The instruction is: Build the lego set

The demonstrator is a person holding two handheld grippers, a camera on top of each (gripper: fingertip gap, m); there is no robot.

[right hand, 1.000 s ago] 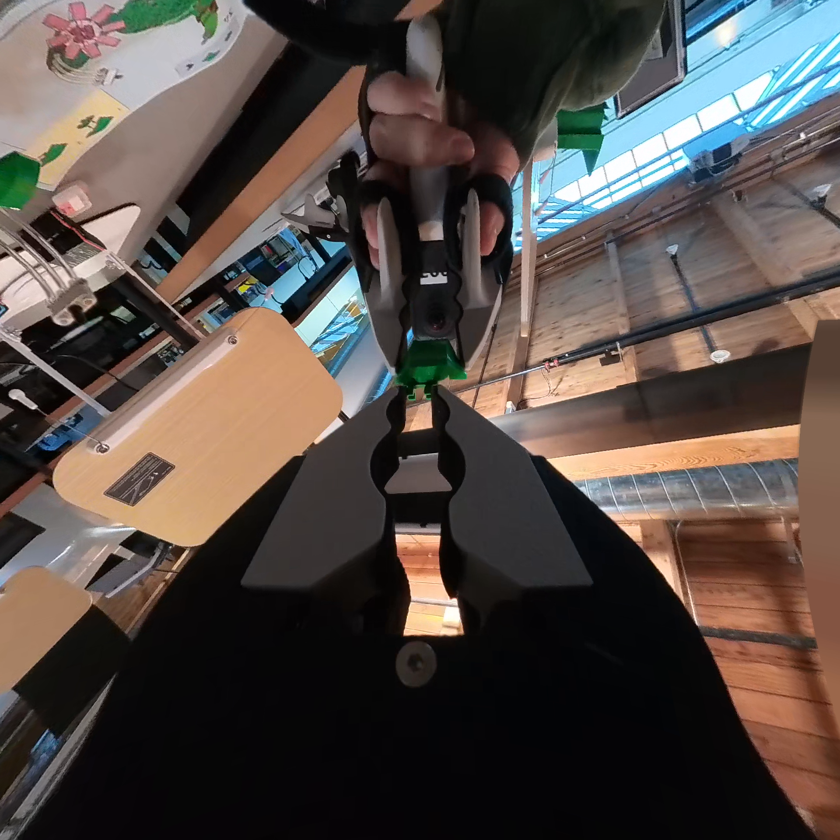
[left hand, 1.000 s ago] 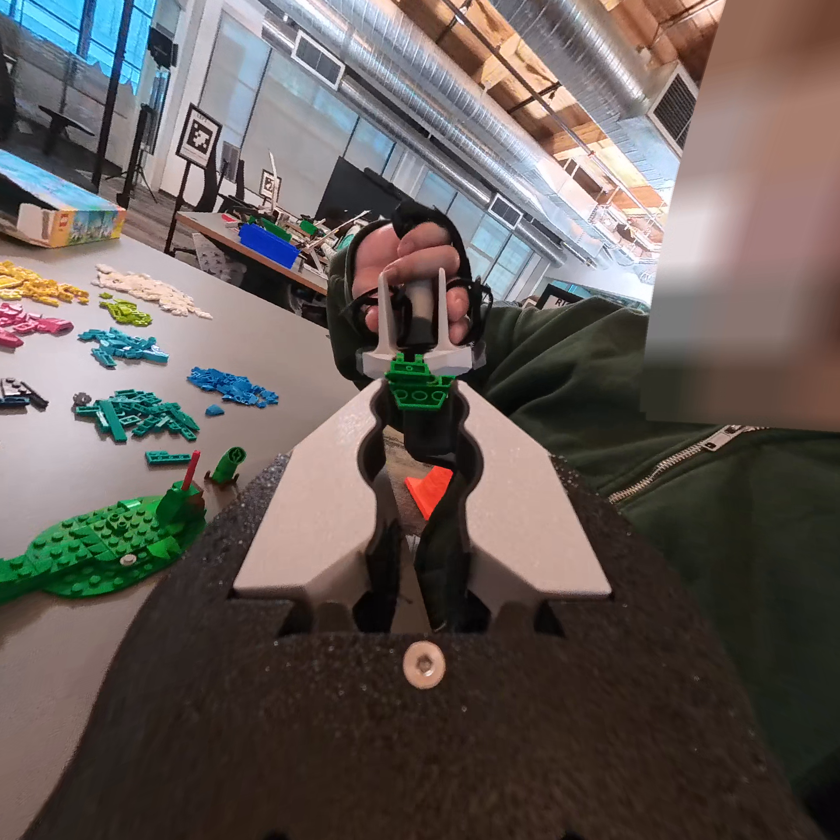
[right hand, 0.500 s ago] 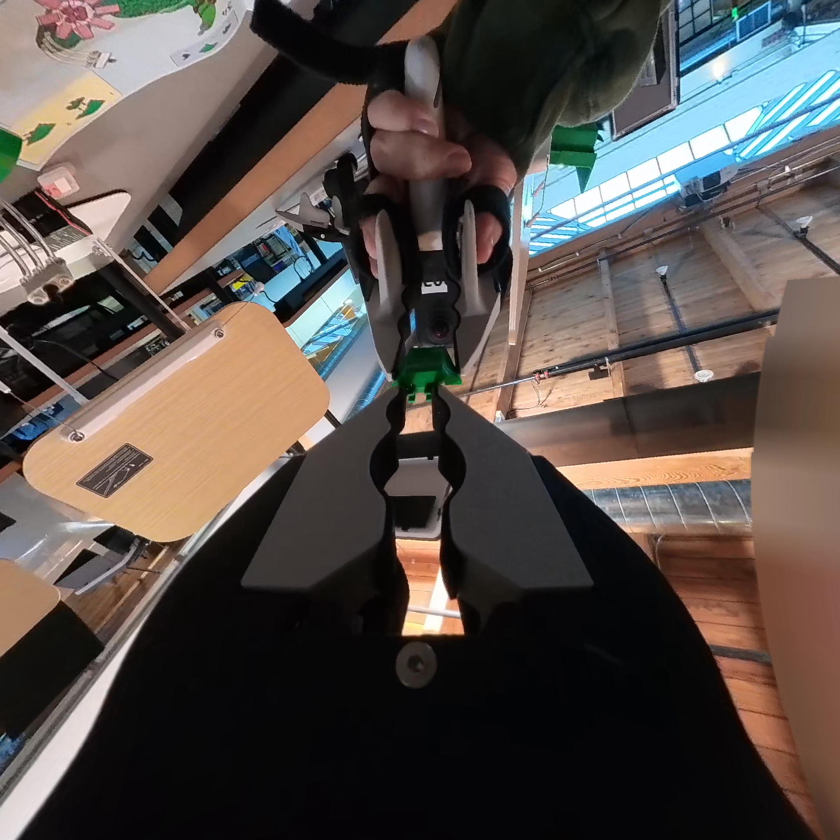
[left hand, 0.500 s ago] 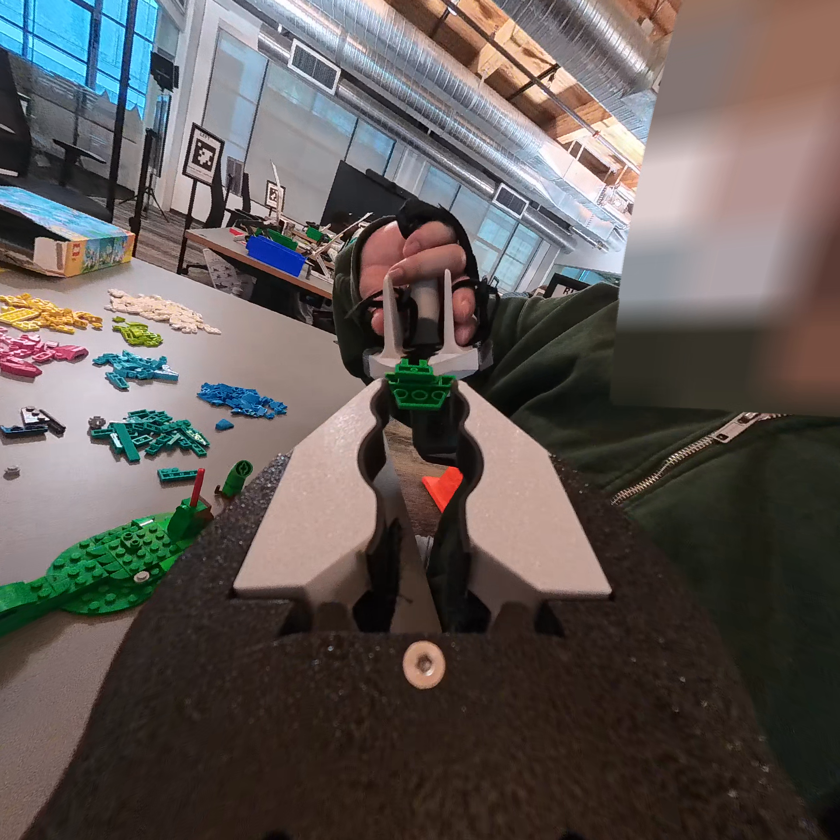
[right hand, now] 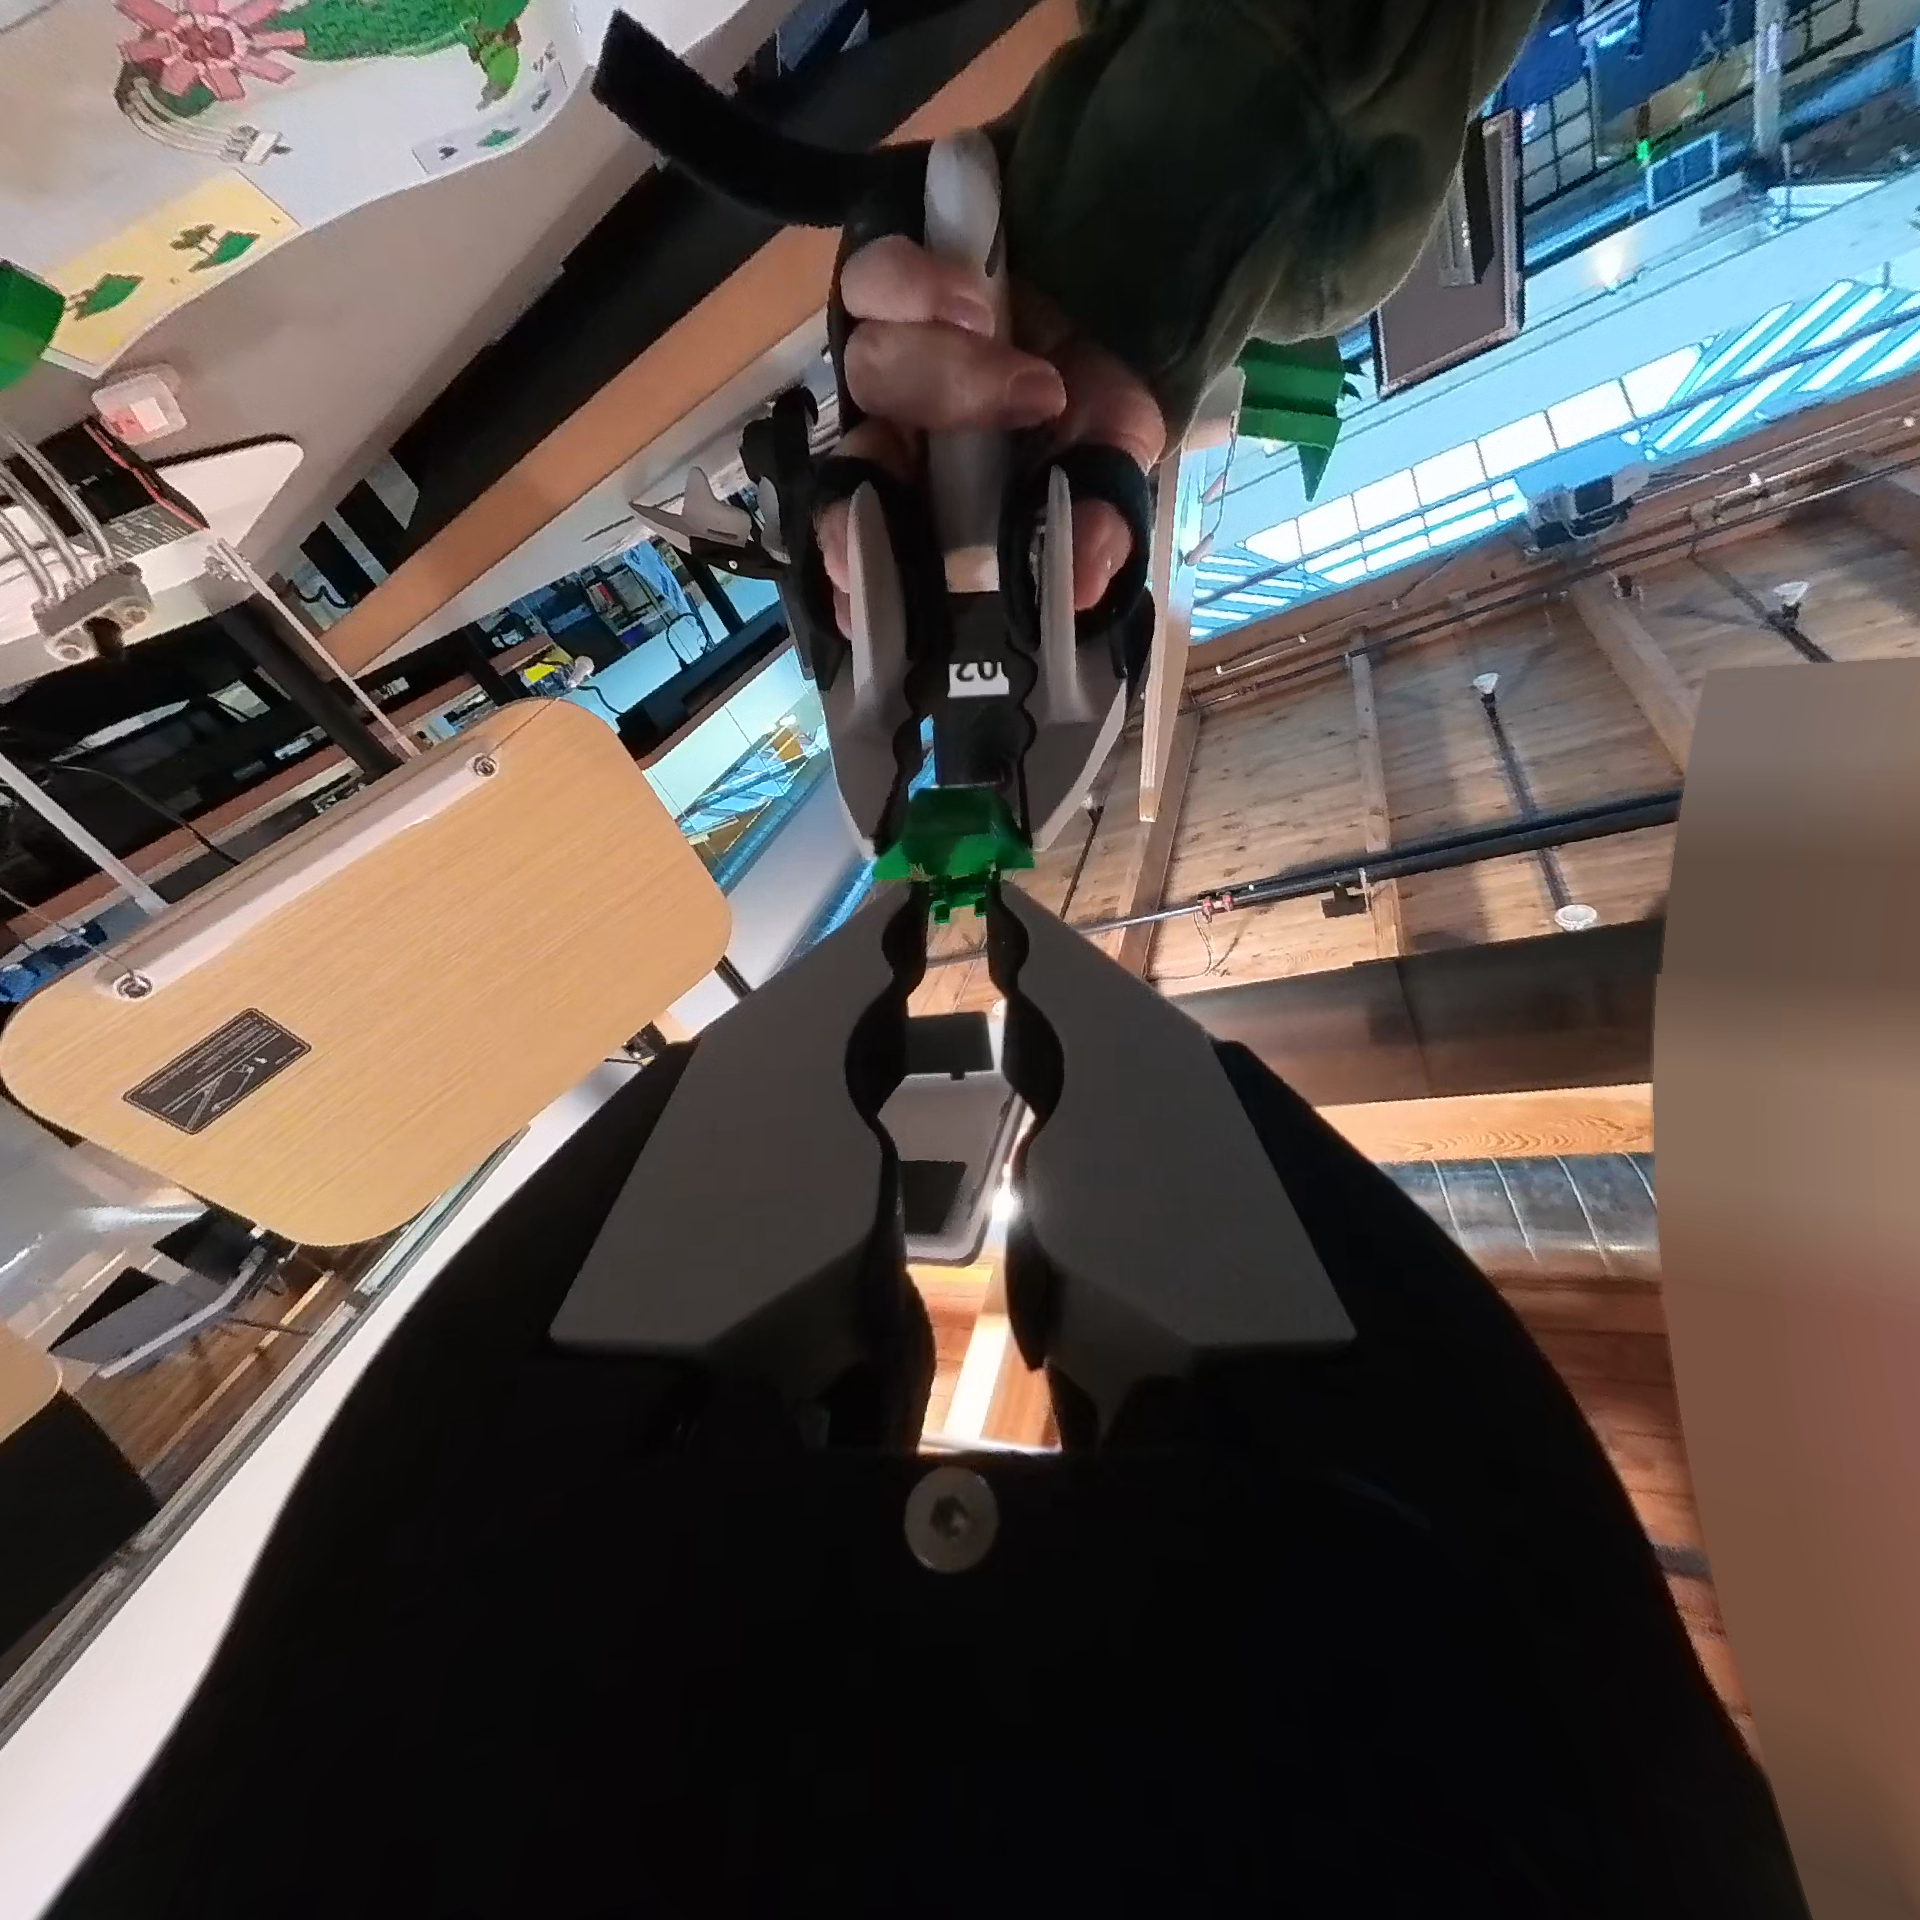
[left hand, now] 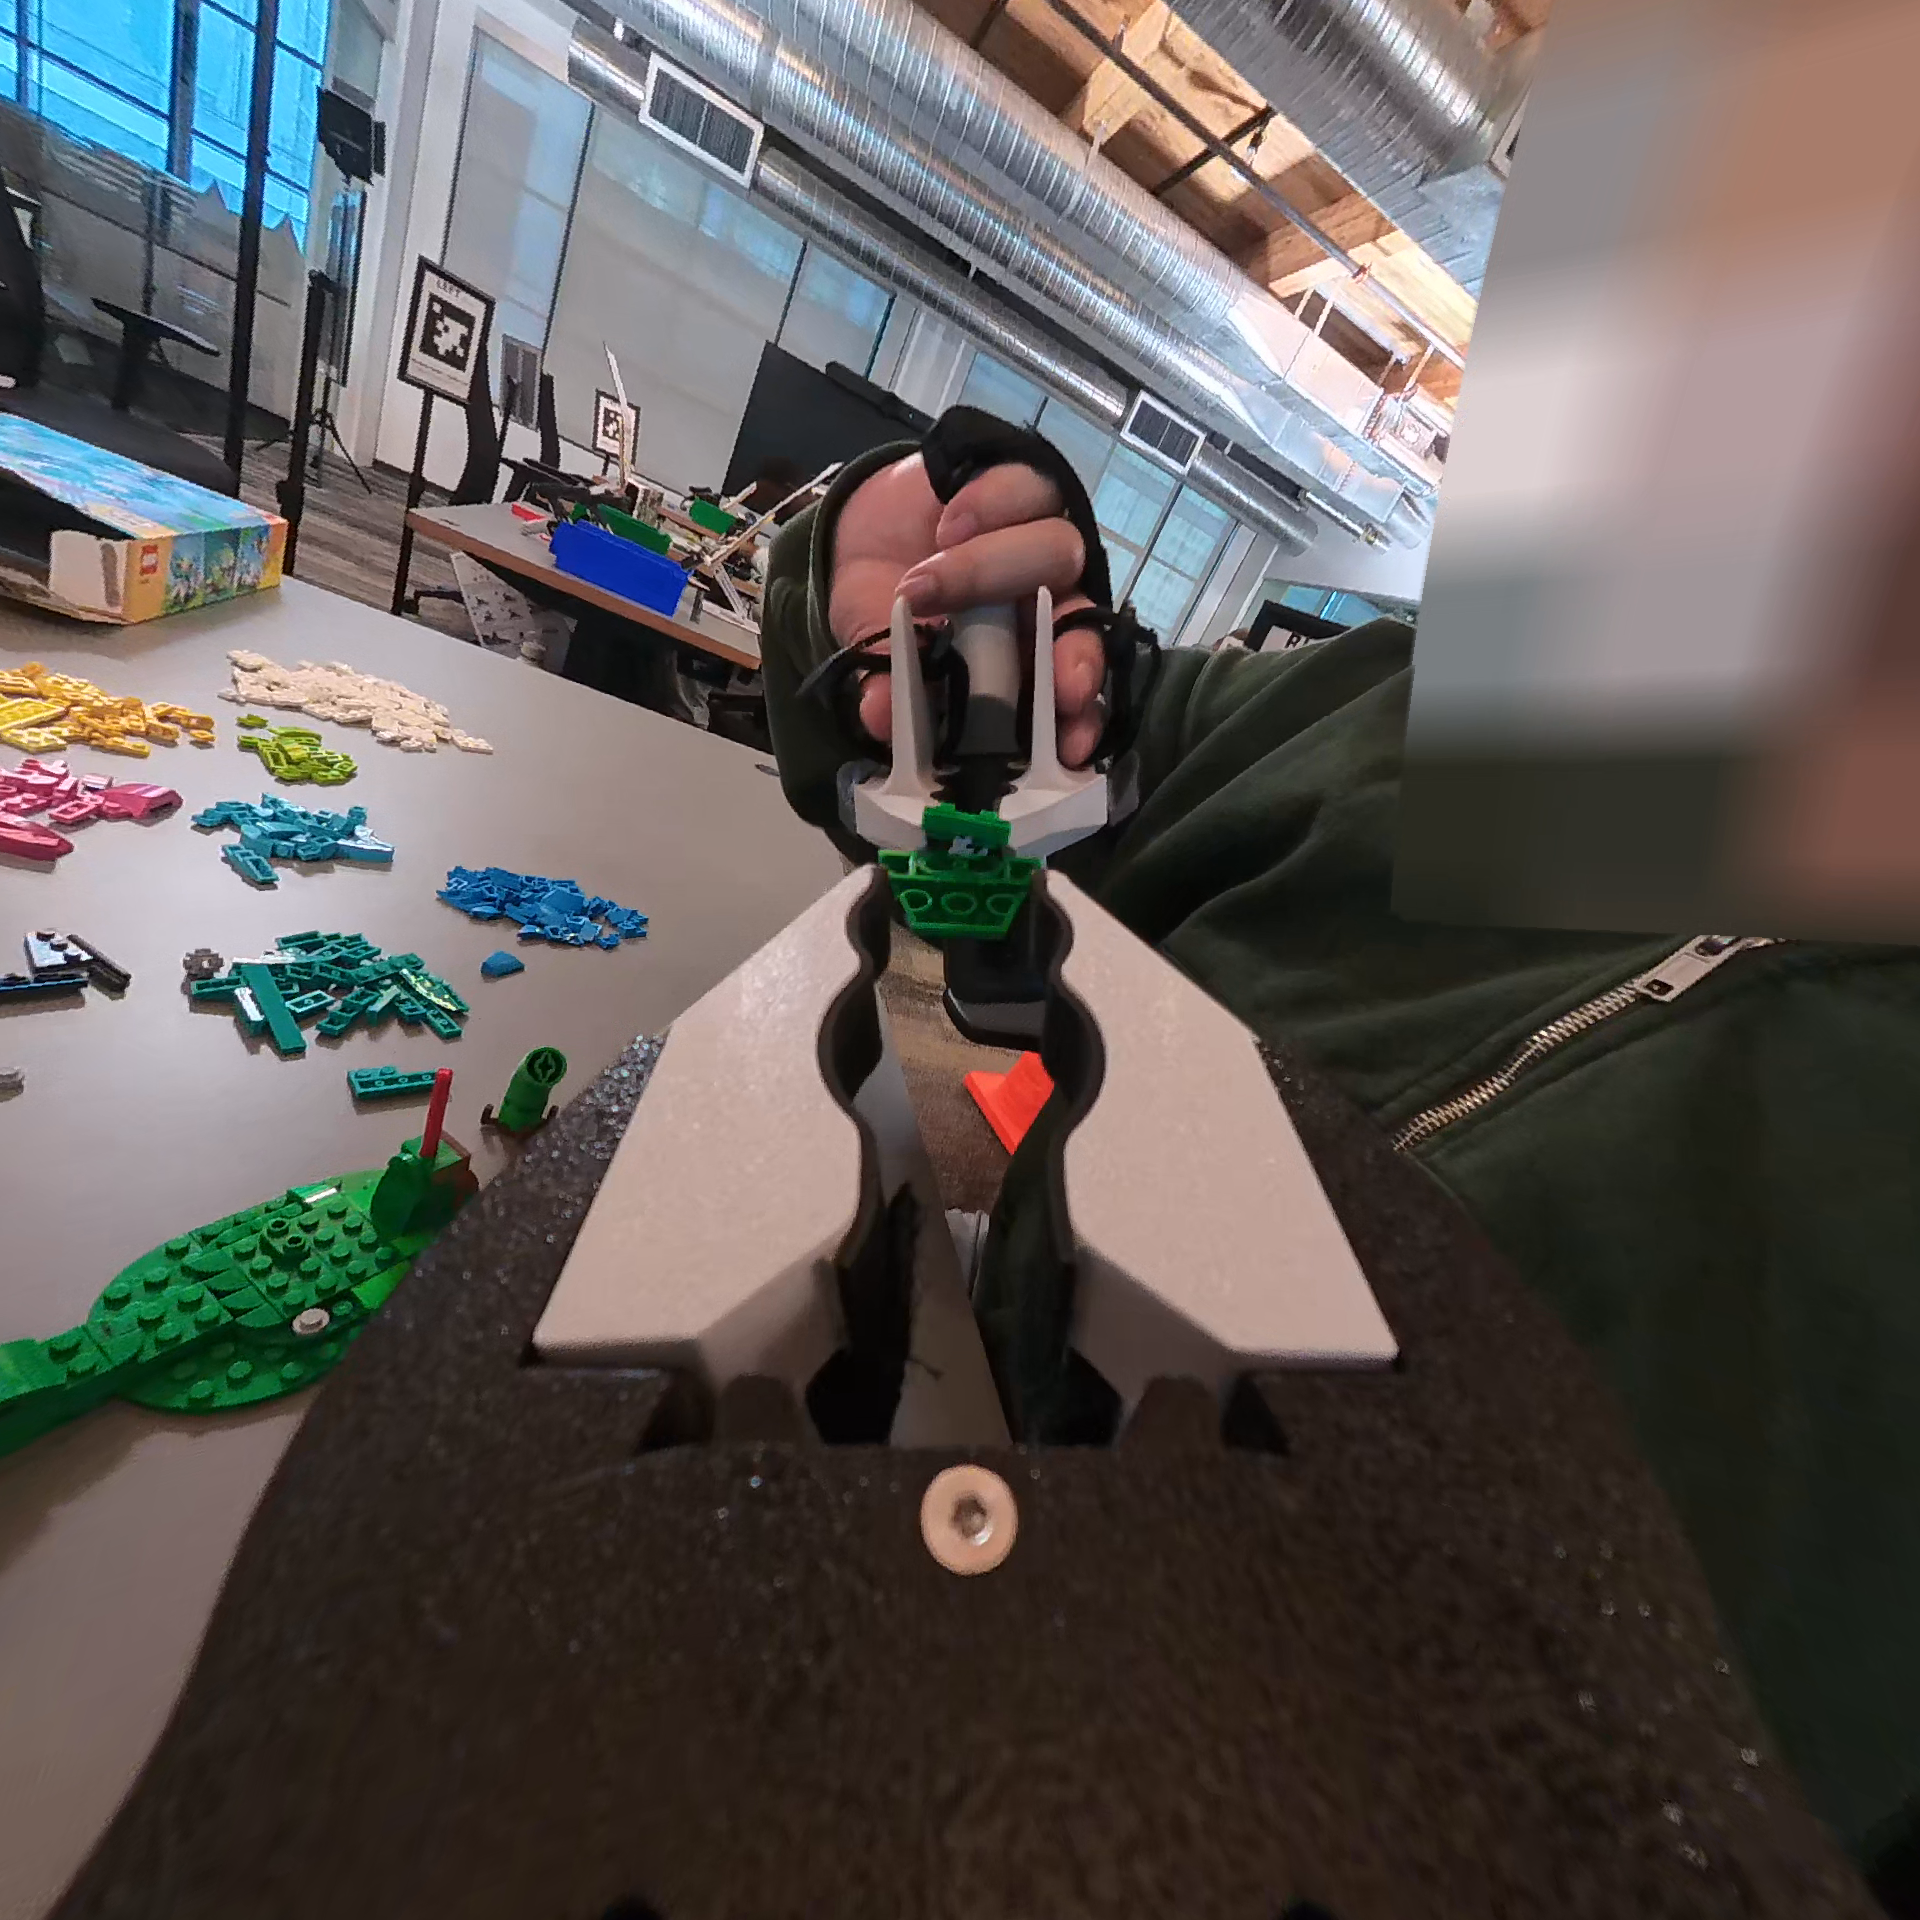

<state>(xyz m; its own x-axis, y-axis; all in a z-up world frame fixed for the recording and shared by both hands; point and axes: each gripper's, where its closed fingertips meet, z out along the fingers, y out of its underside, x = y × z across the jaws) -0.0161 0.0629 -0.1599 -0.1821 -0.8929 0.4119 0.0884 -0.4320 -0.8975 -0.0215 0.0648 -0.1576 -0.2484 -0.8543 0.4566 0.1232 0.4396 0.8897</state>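
The left gripper (left hand: pixel 956 896) is seen w/ jaws nearly together at the tips, clamped on a green wedge plate (left hand: pixel 958 902). Facing it, tip to tip, the right gripper (right hand: pixel 956 902) is held w/ jaws drawn in on a small green piece (right hand: pixel 954 906), which is pressed against the wedge plate. Both pieces are held in mid-air above the tabletop (left hand: pixel 644 790), just in front of the person's dark green jacket (left hand: pixel 1558 1091). Whether the two pieces are fully seated cannot be told.

Printing is carried by the lego box (left hand: pixel 156 561) at far left, by the white tag on the left gripper's body in the right wrist view, and by the black sticker on a wooden chair seat (right hand: pixel 364 966); none is given here. An instruction booklet (right hand: pixel 260 104) w/ coloured drawings is seen at top left of the right wrist view.

On the tabletop lie the green base build (left hand: pixel 229 1309) w/ a red rod, plus sorted piles: yellow (left hand: pixel 83 717), white (left hand: pixel 343 701), pink (left hand: pixel 73 805), teal (left hand: pixel 291 831), blue (left hand: pixel 540 904), dark green (left hand: pixel 332 987).

The base build is cut off at the left edge. An orange part (left hand: pixel 1013 1091) is only partly seen between the left jaws; its kind cannot be made out.
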